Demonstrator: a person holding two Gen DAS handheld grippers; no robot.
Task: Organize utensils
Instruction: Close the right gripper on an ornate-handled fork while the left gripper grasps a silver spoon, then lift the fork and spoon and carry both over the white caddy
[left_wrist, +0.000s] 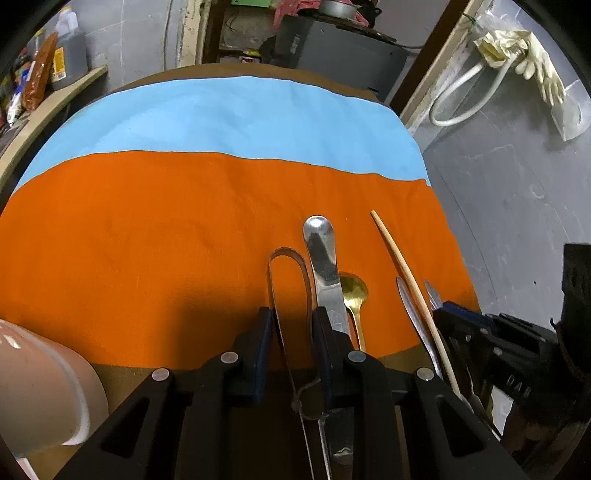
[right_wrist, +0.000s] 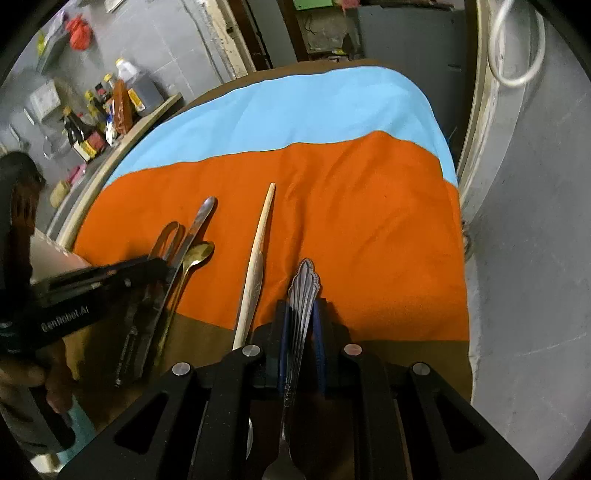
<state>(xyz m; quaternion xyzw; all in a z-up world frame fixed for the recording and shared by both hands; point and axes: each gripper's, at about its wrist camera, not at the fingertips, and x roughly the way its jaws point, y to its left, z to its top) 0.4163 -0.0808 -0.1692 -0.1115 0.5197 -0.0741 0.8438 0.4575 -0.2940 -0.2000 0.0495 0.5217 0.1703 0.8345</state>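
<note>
My left gripper is open around the copper tongs, whose loop end points away on the orange cloth. A steel knife lies against its right finger, then a gold spoon, a steel utensil and a wooden chopstick. My right gripper is shut on an ornate silver fork handle, its tines pointing back under the gripper. In the right wrist view the chopstick, gold spoon, knife and tongs lie to the left.
A pink cup stands at the near left table edge. Blue cloth covers the far half of the round table. A shelf with sauce bottles stands beyond the left edge. The concrete floor lies to the right.
</note>
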